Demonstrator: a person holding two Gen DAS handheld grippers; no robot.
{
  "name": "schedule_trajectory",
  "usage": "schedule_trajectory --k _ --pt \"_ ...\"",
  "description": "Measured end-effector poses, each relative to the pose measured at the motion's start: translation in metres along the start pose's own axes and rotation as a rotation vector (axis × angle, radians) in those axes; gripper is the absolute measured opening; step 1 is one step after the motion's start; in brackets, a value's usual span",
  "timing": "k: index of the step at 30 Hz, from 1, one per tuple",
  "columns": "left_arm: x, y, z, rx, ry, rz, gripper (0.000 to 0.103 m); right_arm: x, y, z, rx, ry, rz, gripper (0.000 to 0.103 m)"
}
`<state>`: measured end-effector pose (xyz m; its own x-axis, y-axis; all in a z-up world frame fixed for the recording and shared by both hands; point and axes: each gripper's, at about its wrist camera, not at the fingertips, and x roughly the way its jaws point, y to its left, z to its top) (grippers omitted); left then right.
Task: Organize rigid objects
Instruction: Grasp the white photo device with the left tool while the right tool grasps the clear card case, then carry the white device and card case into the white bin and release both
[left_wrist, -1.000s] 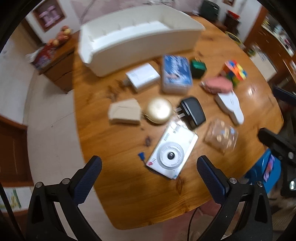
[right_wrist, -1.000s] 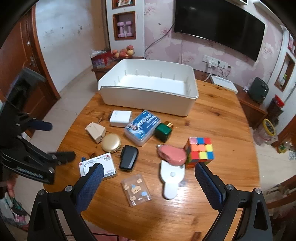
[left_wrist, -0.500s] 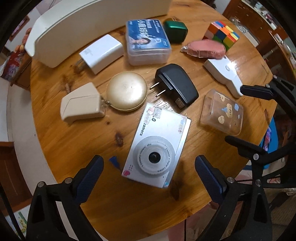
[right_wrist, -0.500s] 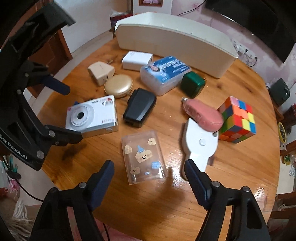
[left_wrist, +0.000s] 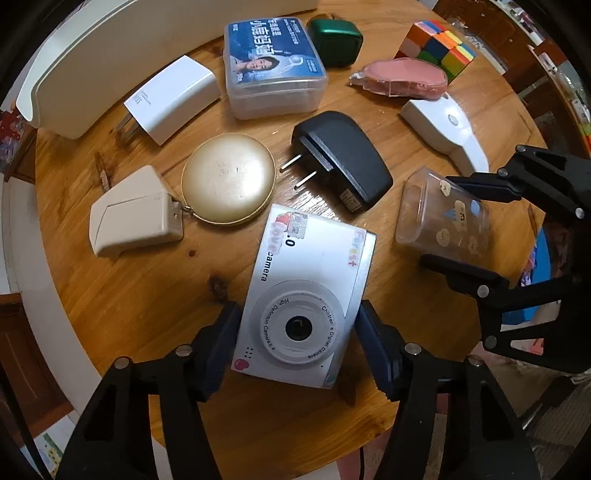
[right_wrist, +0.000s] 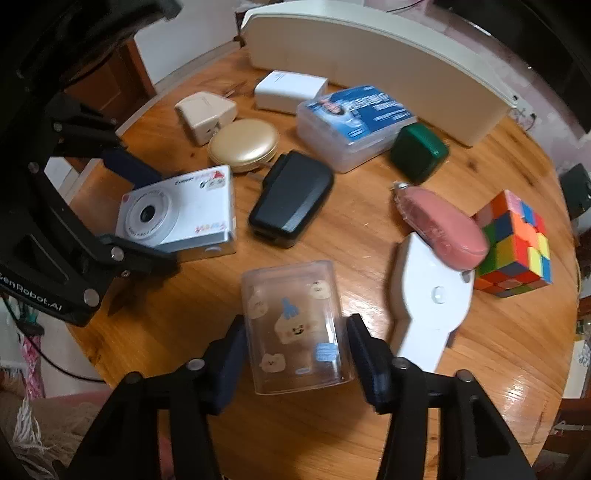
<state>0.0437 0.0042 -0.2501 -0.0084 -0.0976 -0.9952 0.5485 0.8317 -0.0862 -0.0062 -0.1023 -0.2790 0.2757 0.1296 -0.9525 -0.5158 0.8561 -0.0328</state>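
Silver-white plastic fills my left view: the children's camera (left_wrist: 306, 299) lies flat, lens up, on the round wooden table (left_wrist: 147, 295), and my left gripper (left_wrist: 295, 339) points straight down over it with its blue pads against the camera's two short ends, jaws closing on the body. My right gripper (right_wrist: 295, 350) brackets the clear sticker-covered box (right_wrist: 295, 325) near the table's front edge, its jaws also closing, pads at the box's side walls. The two things sit near each other, the camera to the box's left in the right view. Beyond them I see a black plug adapter (left_wrist: 340, 158) just past the camera, a gold round compact (left_wrist: 228, 182), a beige plug (left_wrist: 135, 210), a white charger (left_wrist: 173, 98), a blue-lidded case (left_wrist: 273, 62), a green box (left_wrist: 334, 35), a pink tape dispenser (right_wrist: 441, 227), a white handle-shaped device (right_wrist: 424, 306) and a colour cube (right_wrist: 517, 243). The long white bin (right_wrist: 369, 62) stands at the far side.
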Motion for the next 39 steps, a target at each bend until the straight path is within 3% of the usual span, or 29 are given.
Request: schedule_trajectory --k 10,18,19,21,31,39 --pt "0.002 -0.005 0.014 -0.078 -0.018 -0.009 0.064 -0.011 0.003 0.012 0.052 0.024 0.007 0.052" --pt "-0.031 0.015 0.017 -0.123 -0.098 -0.045 0.062 -0.046 -0.001 0.03 0.114 -0.021 -0.011 0.051" --pt "-0.037 0.016 0.016 -0.124 -0.106 -0.048 0.057 -0.049 -0.002 0.032 0.117 -0.028 -0.016 0.051" --pt "-0.045 0.017 0.014 -0.13 -0.11 -0.049 0.057 -0.054 -0.003 0.036 0.121 -0.042 -0.031 0.051" --pt "-0.048 0.015 -0.005 -0.201 -0.117 -0.114 0.057 -0.052 0.0 0.046 0.124 -0.054 -0.044 0.051" --pt "-0.075 0.03 0.003 -0.236 -0.155 -0.148 0.057 -0.057 -0.003 0.06 0.16 -0.05 -0.026 0.051"
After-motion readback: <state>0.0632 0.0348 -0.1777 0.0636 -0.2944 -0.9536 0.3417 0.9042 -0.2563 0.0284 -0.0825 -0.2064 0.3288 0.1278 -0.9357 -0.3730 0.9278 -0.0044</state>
